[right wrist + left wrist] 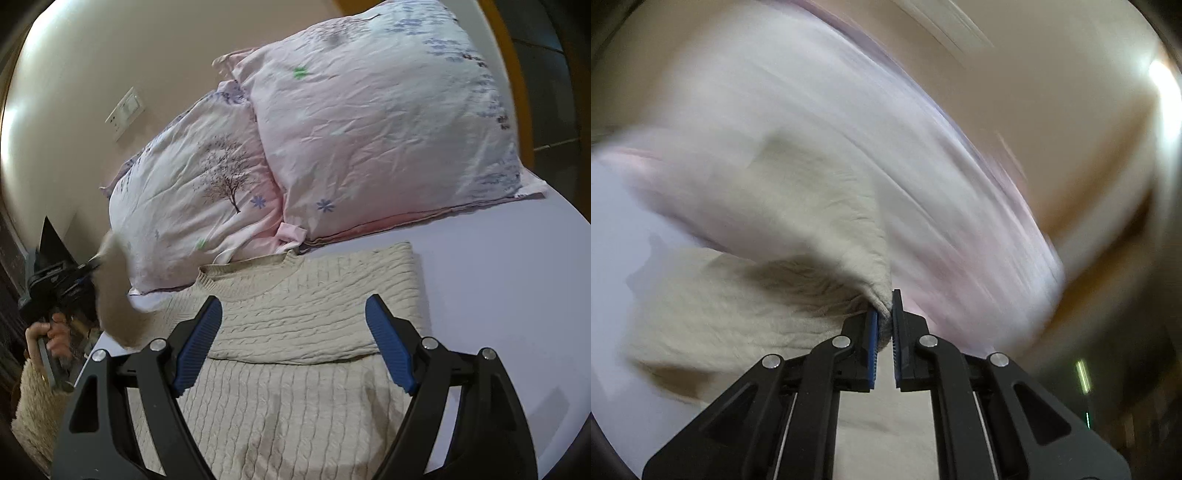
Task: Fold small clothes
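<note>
Home bedroom. Bed (517, 280) with pale lilac sheet fills right wrist view. Two pink floral-print pillows (369, 122) lean at head of bed, one overlapping other, against plain cream wall (110, 55). White switch plate (125, 112) on wall above left pillow. Wooden headboard edge (517, 74) behind right pillow. Cream cable-knit sweater (295, 332) spread on sheet just below pillows.

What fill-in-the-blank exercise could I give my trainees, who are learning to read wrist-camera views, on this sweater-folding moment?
1. The left gripper is shut on a bunched piece of the cream ____.
2. The right gripper hovers over the sweater with its jaws ____.
3. Beyond the sweater's neckline lie two pink ____.
4. On the wall behind the pillows there is a white ____.

Missing words: sweater; open; pillows; switch plate
</note>
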The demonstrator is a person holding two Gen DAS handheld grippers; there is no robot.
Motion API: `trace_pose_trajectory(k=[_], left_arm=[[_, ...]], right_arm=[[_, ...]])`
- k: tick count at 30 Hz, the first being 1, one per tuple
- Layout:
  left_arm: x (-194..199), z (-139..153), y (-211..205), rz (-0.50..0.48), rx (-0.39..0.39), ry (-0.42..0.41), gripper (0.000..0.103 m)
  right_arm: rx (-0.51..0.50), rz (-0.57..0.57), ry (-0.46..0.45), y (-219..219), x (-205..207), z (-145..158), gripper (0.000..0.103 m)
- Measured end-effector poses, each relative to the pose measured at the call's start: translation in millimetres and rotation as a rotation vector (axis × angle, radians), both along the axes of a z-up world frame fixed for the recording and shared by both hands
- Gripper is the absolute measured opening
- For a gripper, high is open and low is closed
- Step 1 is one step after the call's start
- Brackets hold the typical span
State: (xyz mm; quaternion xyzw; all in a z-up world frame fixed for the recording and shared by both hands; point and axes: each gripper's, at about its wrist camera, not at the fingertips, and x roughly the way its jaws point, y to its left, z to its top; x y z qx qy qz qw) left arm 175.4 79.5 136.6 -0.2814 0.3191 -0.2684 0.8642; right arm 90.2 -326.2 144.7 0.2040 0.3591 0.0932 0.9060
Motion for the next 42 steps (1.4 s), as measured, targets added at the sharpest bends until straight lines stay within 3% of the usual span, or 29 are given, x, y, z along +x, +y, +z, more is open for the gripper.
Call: trace_pose_trajectory(k=[2, 5, 7, 10, 14, 16, 19, 22, 24, 26, 27, 30, 32, 39, 41, 42], left_arm=[[2, -18, -87, -0.248, 0.068, 0.066, 0.006], [-13, -40, -135, -0.403, 0.135, 0.133, 0.006], [-29, -39, -118, -0.391, 0.129, 0.121, 0.006], [-64, -29, -52, -0.291, 0.151, 0.093, 0.006], [-118, -37, 30, -0.073, 0.337, 0.151, 0.038], [-143, -56, 62, -0.015, 0.365, 0.227, 0.039], [-177, -86, 97, -0.003, 0.32, 0.341, 0.039], [-191, -100, 99, -0.008, 0.283, 0.374, 0.039], [-206, -109, 104, -0.027, 0.218, 0.395, 0.039], [-218, -120, 105, -0.042, 0.168, 0.406, 0.038], [-226, -122, 102, -0.045, 0.15, 0.4, 0.038], [-252, -123, 103, -0.071, 0.087, 0.418, 0.038], [-264, -127, 100, -0.086, 0.098, 0.446, 0.038], [-261, -145, 88, -0.079, 0.074, 0.486, 0.038], [-258, -149, 89, -0.073, 0.033, 0.486, 0.035], [-258, -151, 89, -0.077, -0.006, 0.482, 0.017]], right_arm=[[-0.014, -0.007, 0.015, -3, -4, 0, 0.08], [-0.013, 0.002, 0.025, -15, -21, 6, 0.08], [-0.011, 0.026, 0.025, -23, -36, 10, 0.08], [0.037, 0.11, 0.077, -34, -62, 9, 0.083], [0.141, 0.18, 0.215, -41, -96, -11, 0.083], [0.175, 0.153, 0.315, -45, -108, -30, 0.081], [0.214, 0.111, 0.409, -50, -121, -52, 0.07], [0.275, 0.114, 0.478, -45, -132, -72, 0.061], [0.33, 0.138, 0.485, -39, -143, -79, 0.056], [0.375, 0.168, 0.509, -34, -152, -83, 0.043], [0.409, 0.193, 0.53, -28, -161, -87, 0.041], [0.45, 0.213, 0.549, -23, -179, -87, 0.04], [0.46, 0.214, 0.573, -22, -183, -88, 0.04], [0.557, 0.218, 0.641, -13, -178, -113, 0.04], [0.571, 0.234, 0.638, -8, -179, -117, 0.007], [0.589, 0.24, 0.626, -10, -180, -116, 0.007]])
